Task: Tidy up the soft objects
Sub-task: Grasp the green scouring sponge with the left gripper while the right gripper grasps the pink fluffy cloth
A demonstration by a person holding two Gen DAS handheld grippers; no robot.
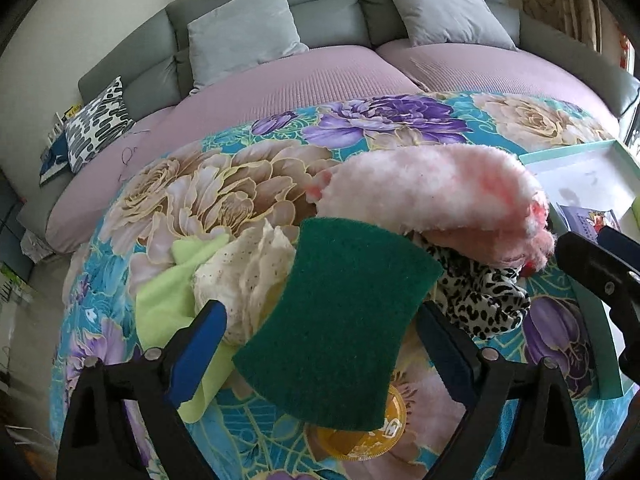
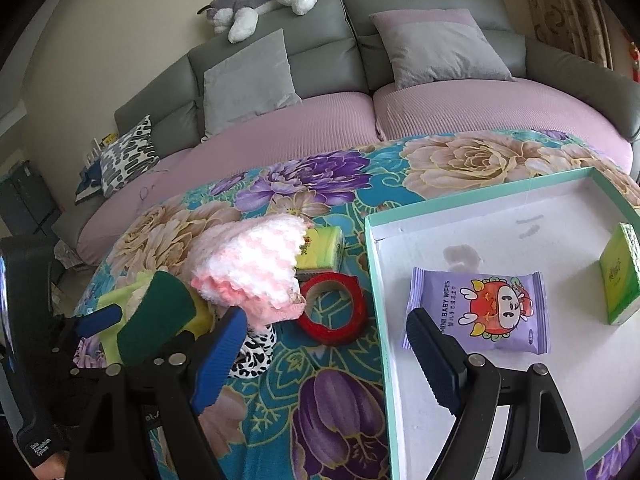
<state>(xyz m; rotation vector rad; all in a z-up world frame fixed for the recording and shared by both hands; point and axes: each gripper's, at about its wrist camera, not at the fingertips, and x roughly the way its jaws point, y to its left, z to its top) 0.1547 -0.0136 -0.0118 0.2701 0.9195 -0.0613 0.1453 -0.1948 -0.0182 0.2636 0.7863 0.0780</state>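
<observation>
Jaws of the left gripper (image 1: 320, 344) stand wide in the left wrist view, with the green sponge (image 1: 340, 320) between the blue pads at lower centre; contact cannot be confirmed, so hold or release is unclear. Behind it lie a lime cloth (image 1: 168, 292), cream lace fabric (image 1: 244, 276), leopard-print cloth (image 1: 480, 296) and pink fuzzy cloth (image 1: 432, 208) on the floral blanket (image 1: 192, 184). Right wrist view: right gripper (image 2: 332, 344) jaws wide, empty, straddling the box (image 2: 376, 280) edge. Box at right holds a wipes pack (image 2: 480, 308) and a tissue pack (image 2: 622, 276). Judged step: sponge transfer toward box. Red tape roll (image 2: 334, 308) and second tissue pack (image 2: 322, 254) lie in the path.
</observation>
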